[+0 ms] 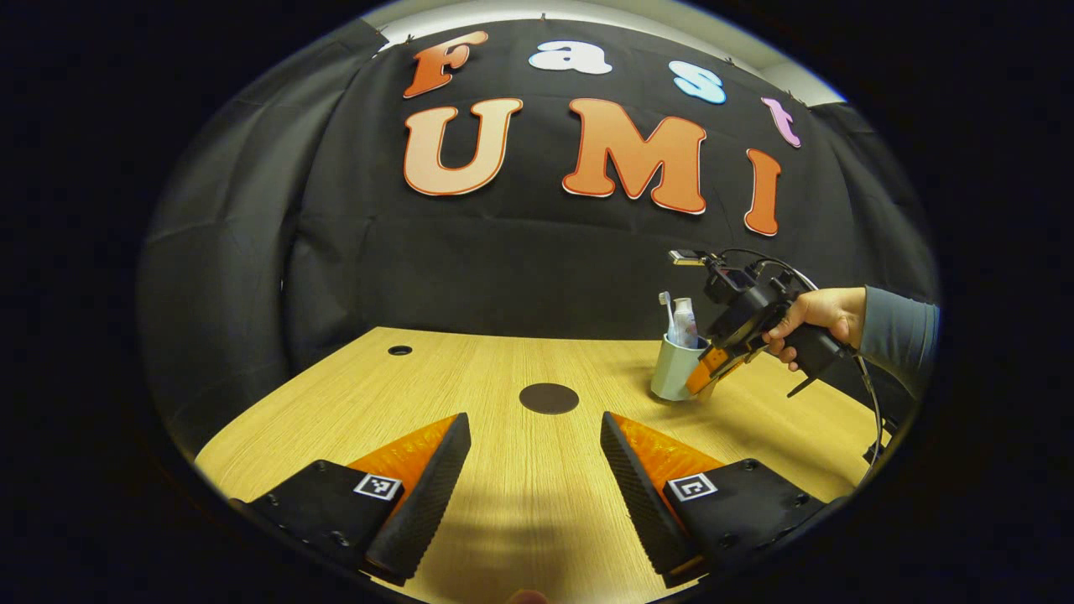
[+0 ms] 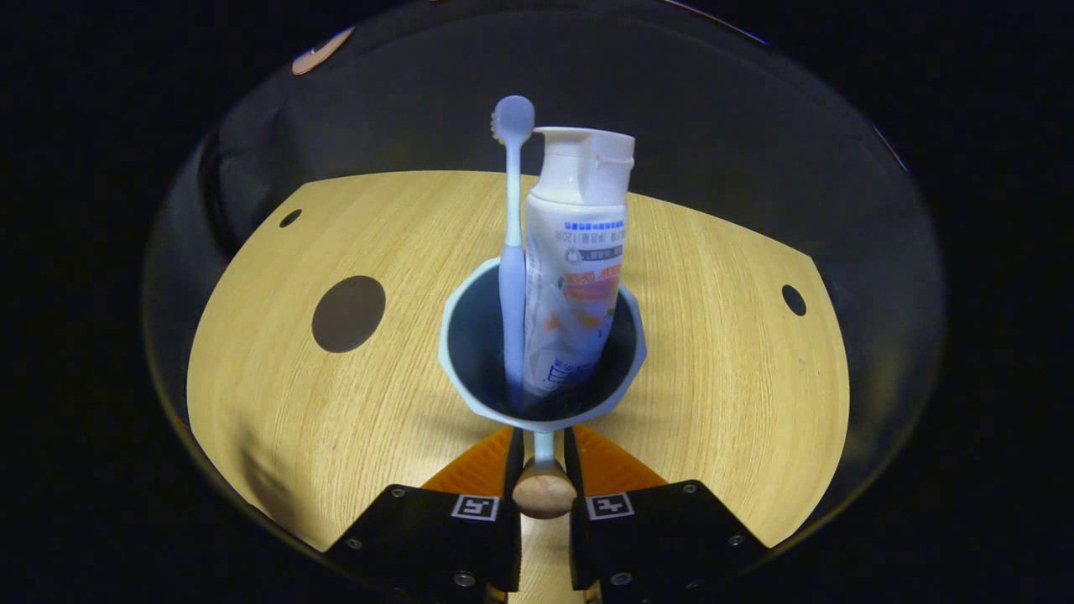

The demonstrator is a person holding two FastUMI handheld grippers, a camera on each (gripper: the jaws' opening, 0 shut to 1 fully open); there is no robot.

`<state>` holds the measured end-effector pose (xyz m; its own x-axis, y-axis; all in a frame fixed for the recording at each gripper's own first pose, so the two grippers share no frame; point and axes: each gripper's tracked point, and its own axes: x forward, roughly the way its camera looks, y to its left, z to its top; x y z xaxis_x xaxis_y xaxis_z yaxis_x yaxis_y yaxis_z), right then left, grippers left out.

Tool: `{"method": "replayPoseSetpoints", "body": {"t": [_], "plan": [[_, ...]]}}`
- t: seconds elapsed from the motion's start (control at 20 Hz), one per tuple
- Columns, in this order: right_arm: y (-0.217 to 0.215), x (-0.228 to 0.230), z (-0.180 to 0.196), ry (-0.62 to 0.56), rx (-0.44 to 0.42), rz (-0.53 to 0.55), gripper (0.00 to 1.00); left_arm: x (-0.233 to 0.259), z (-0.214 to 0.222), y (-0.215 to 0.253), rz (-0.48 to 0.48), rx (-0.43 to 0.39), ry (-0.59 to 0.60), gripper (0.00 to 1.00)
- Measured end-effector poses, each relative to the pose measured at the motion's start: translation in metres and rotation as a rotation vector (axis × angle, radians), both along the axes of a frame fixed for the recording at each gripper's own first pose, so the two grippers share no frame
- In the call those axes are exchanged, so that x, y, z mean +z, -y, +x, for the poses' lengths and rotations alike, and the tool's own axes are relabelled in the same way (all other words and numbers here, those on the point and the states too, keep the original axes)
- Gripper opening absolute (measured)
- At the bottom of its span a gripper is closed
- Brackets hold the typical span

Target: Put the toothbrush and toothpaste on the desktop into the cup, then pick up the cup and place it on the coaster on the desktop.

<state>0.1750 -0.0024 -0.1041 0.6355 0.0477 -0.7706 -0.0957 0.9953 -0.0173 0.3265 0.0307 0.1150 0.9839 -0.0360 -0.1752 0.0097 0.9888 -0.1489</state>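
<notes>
The right tongs [image 2: 543, 457] are closed on the handle of the cup [image 2: 542, 356], which holds toothbrush [image 2: 512, 277] and toothpaste [image 2: 575, 268] upright; the coaster [image 2: 348, 314] lies to their left on the desk [image 2: 336, 403], while the left tongs [image 1: 537, 470] hang open and empty.

A light wooden table [image 1: 520, 369] with a straight grain running away from the viewer spanned the lower part of both views. Small round dark holes [image 1: 400, 350] pierced the tabletop near its far edge, one toward each far corner in the right gripper view [image 2: 290, 218] [image 2: 793, 299]. Behind the table hung a black cloth wall [image 1: 336, 252], creased in vertical folds at its left side, and a strip of pale ceiling [image 1: 587, 10] appeared above its upper edge.
</notes>
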Motion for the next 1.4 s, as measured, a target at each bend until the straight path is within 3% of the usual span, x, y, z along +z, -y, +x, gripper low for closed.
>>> {"method": "replayPoseSetpoints", "body": {"t": [0.05, 0.4, 0.45, 0.55, 1.4], "plan": [[0.0, 0.001, 0.002, 0.006, 0.009, -0.002, 0.23, 0.001, -0.001, -0.001, 0.003, 0.001, 0.0, 0.99], [0.0, 0.005, 0.006, 0.018, 0.072, -0.009, 0.23, -0.011, -0.01, -0.02, 0.009, 0.028, -0.028, 0.99], [0.0, 0.006, 0.007, 0.026, 0.081, -0.017, 0.28, -0.012, -0.01, -0.023, 0.01, 0.029, -0.03, 0.99], [0.001, 0.01, 0.009, 0.038, 0.1, -0.032, 0.23, -0.015, -0.012, -0.026, 0.017, 0.033, -0.038, 0.99], [-0.003, 0.009, 0.011, 0.042, 0.197, -0.046, 0.23, -0.041, -0.018, -0.053, -0.011, 0.041, -0.078, 0.99]]}}
